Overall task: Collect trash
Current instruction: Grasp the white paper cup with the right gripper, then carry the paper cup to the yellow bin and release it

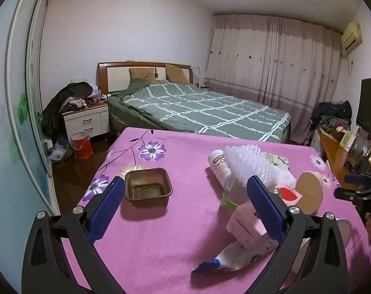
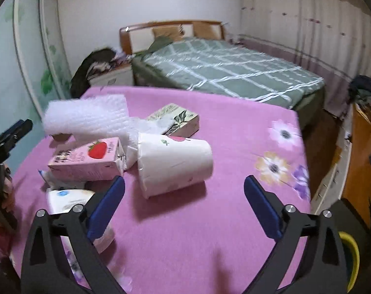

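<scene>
Trash lies on a pink flowered cloth (image 1: 161, 245). In the left wrist view my left gripper (image 1: 185, 191) is open and empty, with a brown plastic tray (image 1: 148, 187) just inside its left finger and a pink carton (image 1: 246, 225) behind its right finger. A white wrapper (image 1: 236, 257), a white bottle (image 1: 218, 166), bubble wrap (image 1: 254, 164) and a paper cup (image 1: 309, 192) lie around. In the right wrist view my right gripper (image 2: 184, 191) is open and empty, just short of the tipped paper cup (image 2: 173, 161). A strawberry carton (image 2: 87, 159), bubble wrap (image 2: 87, 117) and a patterned box (image 2: 175, 120) lie beyond.
A green checked bed (image 1: 205, 110) stands behind the table. A red bucket (image 1: 81, 144) sits on the floor by a white nightstand (image 1: 87, 120). A wooden cabinet (image 1: 332, 156) runs along the right. A yellow-rimmed container (image 2: 349, 257) shows at the lower right.
</scene>
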Available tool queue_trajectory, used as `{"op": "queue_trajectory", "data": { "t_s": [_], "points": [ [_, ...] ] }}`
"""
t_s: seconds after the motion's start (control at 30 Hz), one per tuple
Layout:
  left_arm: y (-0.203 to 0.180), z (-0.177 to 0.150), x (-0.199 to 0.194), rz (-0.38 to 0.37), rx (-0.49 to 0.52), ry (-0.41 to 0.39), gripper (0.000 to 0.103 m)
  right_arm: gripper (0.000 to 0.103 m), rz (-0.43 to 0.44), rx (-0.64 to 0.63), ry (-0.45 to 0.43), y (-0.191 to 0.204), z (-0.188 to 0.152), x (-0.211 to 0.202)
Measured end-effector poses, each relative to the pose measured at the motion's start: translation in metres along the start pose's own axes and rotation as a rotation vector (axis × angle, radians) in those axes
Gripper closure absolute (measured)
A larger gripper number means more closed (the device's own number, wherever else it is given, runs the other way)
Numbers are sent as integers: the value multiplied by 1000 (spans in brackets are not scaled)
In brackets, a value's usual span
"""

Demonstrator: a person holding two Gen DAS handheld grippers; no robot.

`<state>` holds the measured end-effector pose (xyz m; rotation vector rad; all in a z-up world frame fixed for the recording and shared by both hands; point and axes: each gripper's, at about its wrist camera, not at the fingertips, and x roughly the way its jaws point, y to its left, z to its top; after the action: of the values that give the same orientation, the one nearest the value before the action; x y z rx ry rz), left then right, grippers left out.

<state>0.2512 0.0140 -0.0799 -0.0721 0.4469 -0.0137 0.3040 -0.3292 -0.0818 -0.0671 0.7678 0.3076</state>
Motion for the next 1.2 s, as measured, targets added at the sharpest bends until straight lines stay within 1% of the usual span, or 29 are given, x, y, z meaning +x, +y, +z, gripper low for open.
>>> {"op": "queue_trajectory", "data": {
  "t_s": [0.1, 0.23, 0.33, 0.4, 0.5, 0.53, 0.57, 0.6, 0.63, 0.73, 0.9, 1.03, 1.2],
  "points": [
    [-3, -2, 0, 10, 6, -13, 5, 8, 35, -4, 43, -3, 9, 24],
    [-3, -3, 3, 5, 1, -1, 5, 7, 96, 0, 81, -10, 12, 42],
    [-4, -2, 5, -4, -3, 10, 5, 7, 109, -15, 105, -8, 15, 54],
    [-5, -3, 5, -12, -5, 15, 5, 7, 137, -14, 121, -8, 15, 61],
    [-6, -4, 6, -20, -7, 20, 5, 7, 143, -18, 123, -7, 16, 66],
    [-6, -5, 7, -21, -7, 23, 5, 7, 152, -14, 121, -7, 15, 66],
    [-7, -5, 8, -22, -7, 25, 5, 13, 162, -8, 122, -7, 15, 66],
    [-7, -5, 8, -23, -8, 26, 5, 20, 159, -4, 124, -8, 15, 67],
    [-6, -4, 6, -23, -9, 24, 5, 24, 156, -1, 126, -7, 15, 68],
    [-8, -5, 6, -25, -10, 23, 5, 24, 129, 9, 110, -3, 14, 62],
    [-10, -6, 6, -30, -10, 26, 5, 24, 103, 30, 72, -3, 8, 38],
    [-12, -7, 5, -38, -7, 23, 5, 24, 63, 71, 55, -13, -2, 15],
    [-15, -6, 2, -51, -4, 19, 5, 24, -25, 147, 35, -36, -26, -16]
  ]
}}
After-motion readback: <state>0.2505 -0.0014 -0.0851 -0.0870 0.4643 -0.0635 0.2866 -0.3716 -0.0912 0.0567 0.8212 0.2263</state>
